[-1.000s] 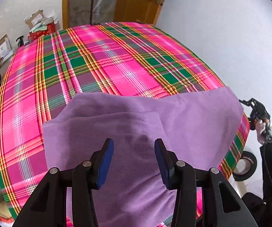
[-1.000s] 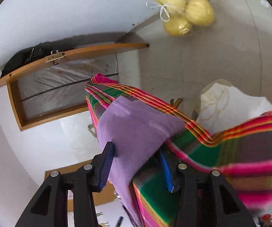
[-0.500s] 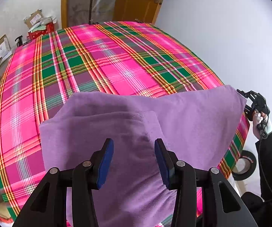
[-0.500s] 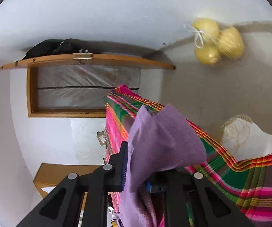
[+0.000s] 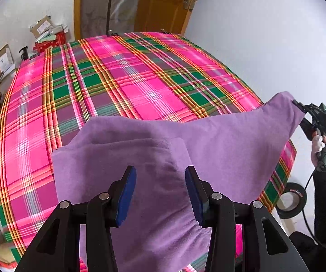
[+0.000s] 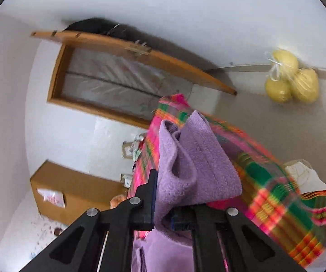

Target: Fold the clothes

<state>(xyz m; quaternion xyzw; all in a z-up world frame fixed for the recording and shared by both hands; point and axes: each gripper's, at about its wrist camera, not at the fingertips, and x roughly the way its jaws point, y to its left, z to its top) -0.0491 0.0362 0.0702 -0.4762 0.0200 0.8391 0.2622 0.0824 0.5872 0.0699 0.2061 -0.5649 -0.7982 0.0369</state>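
Note:
A purple fleece garment (image 5: 219, 140) lies at the near edge of the plaid-covered table (image 5: 122, 72). Its near part is doubled over. My left gripper (image 5: 160, 195) hovers open just over that doubled part, blue pads on either side of a raised fold. At the far right, my right gripper (image 5: 299, 108) pinches the garment's right corner and holds it up off the table, with a gloved hand (image 5: 321, 145) behind it. In the right wrist view the right gripper (image 6: 163, 208) is shut on bunched purple fleece (image 6: 197, 158).
A roll of black tape (image 5: 292, 200) lies on the floor past the table's right edge. Boxes and a red package (image 5: 47, 36) sit beyond the far left corner, near a wooden door (image 5: 163, 2). A bag of yellow fruit (image 6: 292, 77) hangs on the wall.
The right gripper has gone from open around the garment's edge to shut on its corner, and has lifted that corner up and to the right. The left gripper stays open in place.

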